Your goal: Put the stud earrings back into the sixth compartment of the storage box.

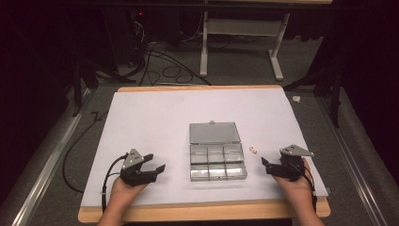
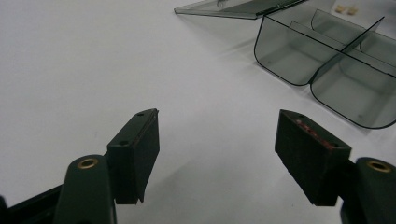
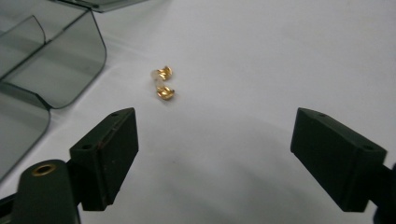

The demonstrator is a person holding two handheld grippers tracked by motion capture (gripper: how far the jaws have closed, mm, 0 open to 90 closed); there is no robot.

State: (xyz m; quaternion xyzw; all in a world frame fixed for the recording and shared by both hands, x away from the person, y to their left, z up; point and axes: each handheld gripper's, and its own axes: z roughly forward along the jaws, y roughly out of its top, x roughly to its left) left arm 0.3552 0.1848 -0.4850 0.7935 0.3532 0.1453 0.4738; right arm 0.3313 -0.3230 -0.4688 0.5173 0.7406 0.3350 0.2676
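I have both grippers low over the white sheet [image 1: 155, 113] that covers the worktop, near its front edge, one on each side of the clear compartment box [image 1: 217, 161].

My left gripper [image 1: 157, 162] sits left of the box, well apart from it, pointing toward it. In the left gripper view its jaws stand wide apart with only bare sheet between them; the box's nearest compartments [image 2: 327, 60] lie ahead and to the right, and they look empty as far as I can see.

My right gripper [image 1: 266, 165] sits right of the box, near the right edge of the worktop. In the right gripper view its jaws are spread as wide as they go, nothing between the pads. The small gold earrings [image 3: 163, 83] lie on the sheet ahead of the jaws, nearer the left jaw's side, just beside the box's rounded corner [image 3: 70, 56] but not touching it. In the high view I see them as a tiny pale speck [image 1: 253, 150] just off the box's right side, level with its far row of compartments and between the box and my right gripper.

The box has six compartments in two rows, and its lid [image 1: 214, 133] lies flat open on the far side, toward the back of the worktop.
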